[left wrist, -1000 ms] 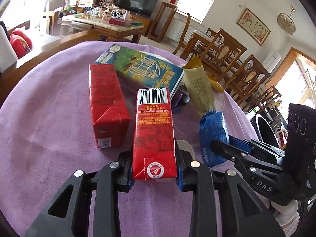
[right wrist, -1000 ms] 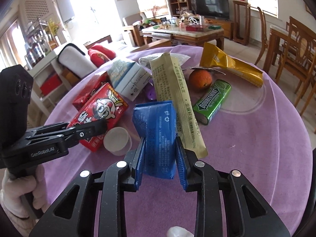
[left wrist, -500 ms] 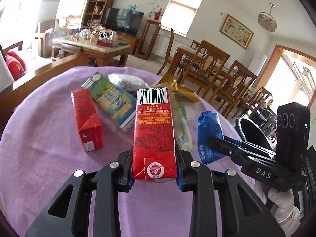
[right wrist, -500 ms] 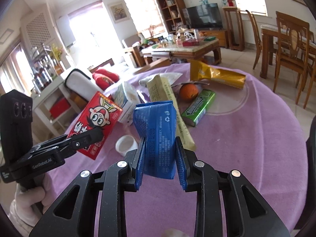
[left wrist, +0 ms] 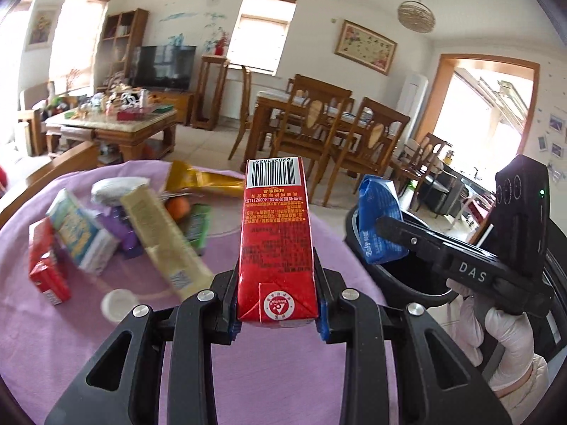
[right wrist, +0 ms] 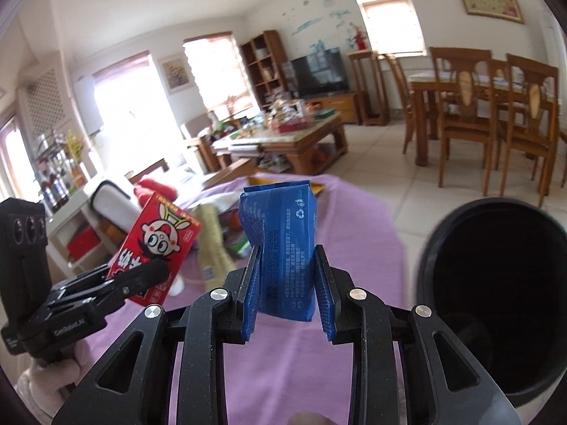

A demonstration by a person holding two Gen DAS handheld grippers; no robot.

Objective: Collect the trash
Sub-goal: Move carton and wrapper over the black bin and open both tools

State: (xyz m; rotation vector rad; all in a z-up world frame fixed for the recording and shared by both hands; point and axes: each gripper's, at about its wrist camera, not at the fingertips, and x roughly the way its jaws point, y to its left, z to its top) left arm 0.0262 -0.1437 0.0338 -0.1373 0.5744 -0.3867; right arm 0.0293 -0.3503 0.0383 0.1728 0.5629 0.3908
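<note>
White walls with sunlit windows (left wrist: pixel 264 42), a dark television (left wrist: pixel 163 67), a cluttered coffee table (left wrist: pixel 113 124), wooden dining chairs (left wrist: pixel 312 124) and a pale tiled floor (right wrist: pixel 389 163).

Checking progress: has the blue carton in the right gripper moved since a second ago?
Yes. The blue carton has been lifted off the purple table and carried right toward the black bin, clamped in the right gripper throughout.

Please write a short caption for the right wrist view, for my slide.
Right gripper holding a crumpled blue carton beside the open black bin, above the purple tablecloth.
</note>
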